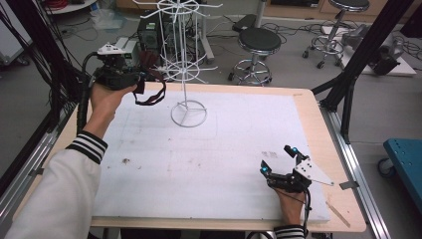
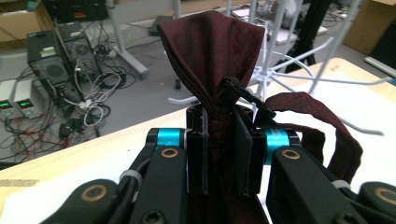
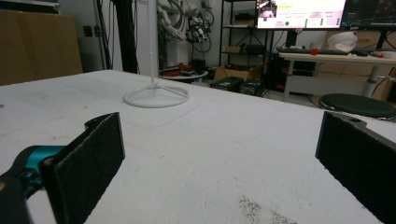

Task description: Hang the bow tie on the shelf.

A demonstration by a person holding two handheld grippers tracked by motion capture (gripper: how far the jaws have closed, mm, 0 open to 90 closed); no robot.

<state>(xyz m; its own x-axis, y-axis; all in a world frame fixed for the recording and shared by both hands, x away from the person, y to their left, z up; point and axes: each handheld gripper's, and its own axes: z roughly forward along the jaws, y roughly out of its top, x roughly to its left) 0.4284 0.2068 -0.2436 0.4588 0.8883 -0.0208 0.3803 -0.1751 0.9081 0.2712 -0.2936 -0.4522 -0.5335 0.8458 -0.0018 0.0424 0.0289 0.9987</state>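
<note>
From above, your left hand (image 1: 102, 97) is raised at the table's far left corner, left gripper (image 1: 130, 77) pointing toward the white wire rack (image 1: 185, 64), a dark red tie (image 1: 149, 87) pinched in it with its loop dangling. Your right gripper (image 1: 279, 162) rests low on the white mat (image 1: 209, 154), jaws spread wide. Left gripper view: pads (image 2: 198, 149) clamp the bunched tie, rack prongs just beyond. Right gripper view: jaws wide, holding nothing, the rack's ring base (image 3: 156, 97) ahead.
</note>
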